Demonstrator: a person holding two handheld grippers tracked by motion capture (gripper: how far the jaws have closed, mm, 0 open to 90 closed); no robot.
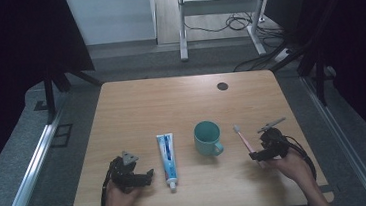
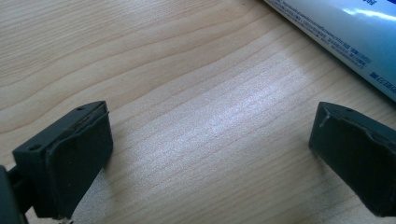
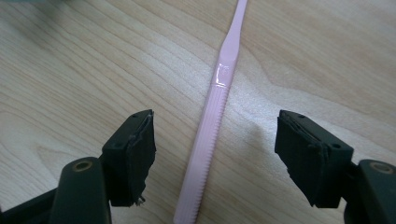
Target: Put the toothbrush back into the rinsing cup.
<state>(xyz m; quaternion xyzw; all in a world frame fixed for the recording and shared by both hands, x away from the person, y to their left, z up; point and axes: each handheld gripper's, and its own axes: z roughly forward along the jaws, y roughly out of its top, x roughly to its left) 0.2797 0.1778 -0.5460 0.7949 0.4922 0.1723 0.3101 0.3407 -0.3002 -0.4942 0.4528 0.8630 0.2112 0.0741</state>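
Observation:
A pink toothbrush [image 1: 243,138] lies flat on the wooden table [image 1: 181,103], right of a teal mug [image 1: 207,138]. My right gripper [image 1: 257,155] hovers over its handle end. In the right gripper view the pink toothbrush [image 3: 210,135] runs between the two pads without touching either, and my right gripper [image 3: 215,156] stands open. A white and blue toothpaste tube [image 1: 166,155] lies left of the mug, cap toward the front edge. My left gripper [image 1: 145,177] rests just left of the tube, and in its own view my left gripper [image 2: 210,154] is open over bare wood, with the toothpaste tube [image 2: 345,37] at the top right.
A small dark round mark [image 1: 222,86] sits near the table's far edge. Metal rails [image 1: 31,166] run along both sides on the floor, and a desk frame with cables [image 1: 224,19] stands beyond the table.

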